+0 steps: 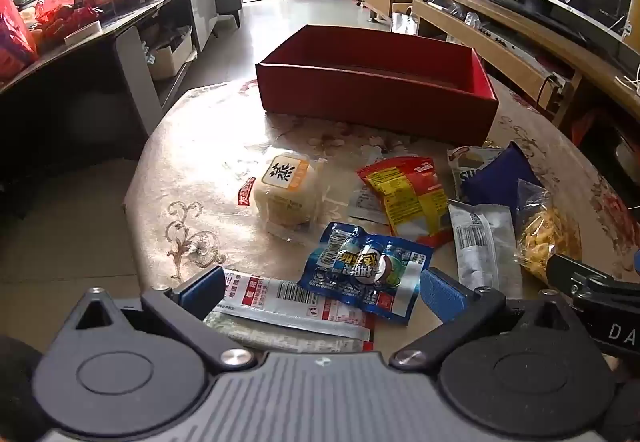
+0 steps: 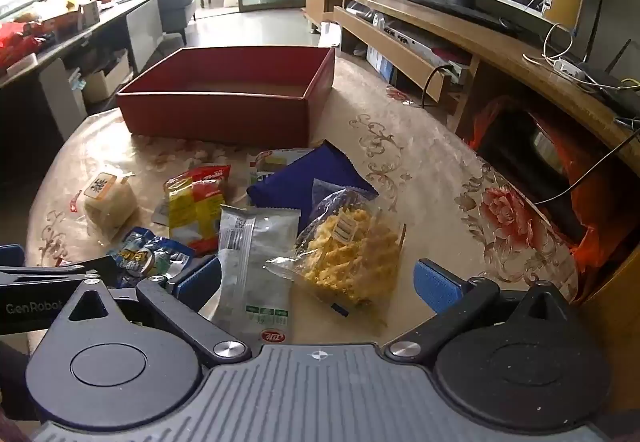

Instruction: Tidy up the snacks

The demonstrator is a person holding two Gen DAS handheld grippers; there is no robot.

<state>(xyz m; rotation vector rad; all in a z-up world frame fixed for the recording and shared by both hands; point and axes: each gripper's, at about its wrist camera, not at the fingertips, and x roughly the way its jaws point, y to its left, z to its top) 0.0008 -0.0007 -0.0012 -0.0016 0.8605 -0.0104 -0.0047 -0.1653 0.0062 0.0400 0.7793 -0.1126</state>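
Note:
An empty red box (image 1: 372, 98) (image 2: 224, 110) stands at the far side of the round table. Snack packets lie in front of it: a wrapped white cake (image 1: 286, 190) (image 2: 108, 200), a red-and-yellow bag (image 1: 408, 196) (image 2: 196, 206), a dark blue pouch (image 1: 496, 178) (image 2: 304, 178), a silver packet (image 1: 484, 242) (image 2: 256, 262), a clear bag of yellow crisps (image 1: 544, 234) (image 2: 352, 258), a blue packet (image 1: 368, 274) (image 2: 144, 258) and a white-and-red wrapper (image 1: 288, 302). My left gripper (image 1: 320, 292) hangs open above the blue packet and wrapper. My right gripper (image 2: 318, 282) hangs open above the silver packet and crisps bag. Neither holds anything.
The table (image 1: 192, 178) (image 2: 420, 178) wears a floral cloth. A low wooden TV cabinet (image 2: 460, 26) runs along the right, a dark sideboard (image 1: 80, 54) with clutter along the left. The right gripper's finger (image 1: 592, 282) shows in the left wrist view; the left gripper's finger (image 2: 48, 274) shows in the right.

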